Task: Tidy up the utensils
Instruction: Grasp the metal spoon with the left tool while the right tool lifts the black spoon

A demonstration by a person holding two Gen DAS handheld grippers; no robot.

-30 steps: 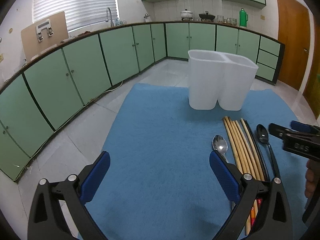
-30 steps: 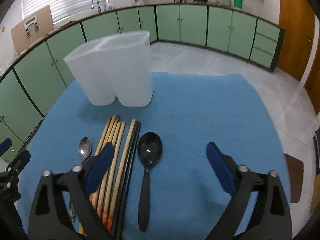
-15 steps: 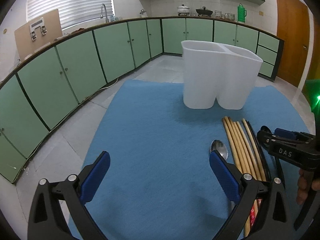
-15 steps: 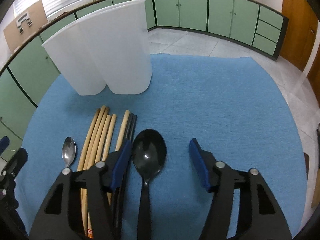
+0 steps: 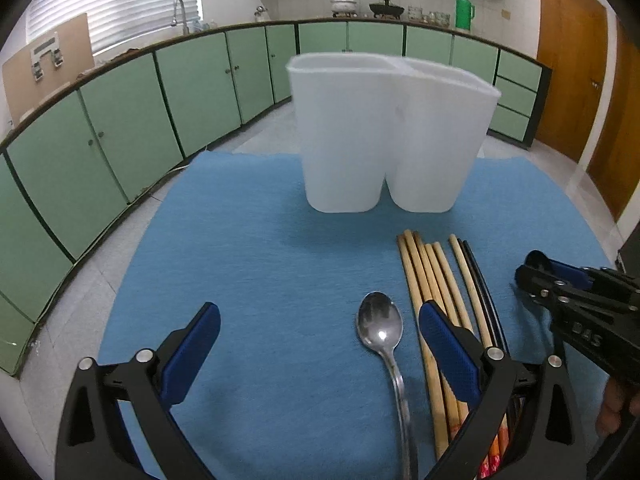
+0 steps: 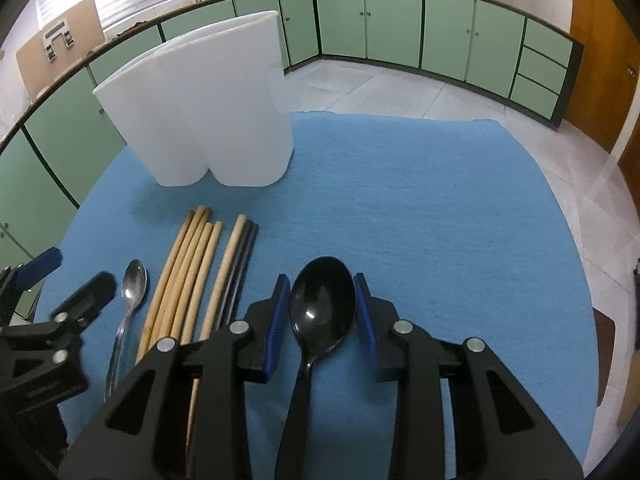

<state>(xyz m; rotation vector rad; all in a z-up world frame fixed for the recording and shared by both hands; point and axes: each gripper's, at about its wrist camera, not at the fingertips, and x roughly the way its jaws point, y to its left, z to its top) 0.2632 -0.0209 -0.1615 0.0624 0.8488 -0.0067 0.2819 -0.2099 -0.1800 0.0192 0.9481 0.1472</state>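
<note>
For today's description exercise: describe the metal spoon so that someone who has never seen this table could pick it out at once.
Find the white two-compartment holder on the blue mat. In front of it lies a row of utensils; the metal spoon is at the row's left end, beside the bamboo chopsticks. It alone is shiny silver.

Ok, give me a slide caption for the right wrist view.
Right gripper closing around the black spoon on the blue mat, chopsticks and white holder beyond.

A blue cloth [image 6: 420,200] covers the surface. On it stands a white two-compartment holder [image 6: 208,120]. In front of the holder lie wooden chopsticks [image 6: 188,264], black chopsticks [image 6: 240,256], a metal spoon [image 5: 380,328] and a black spoon [image 6: 320,300], side by side.
</note>
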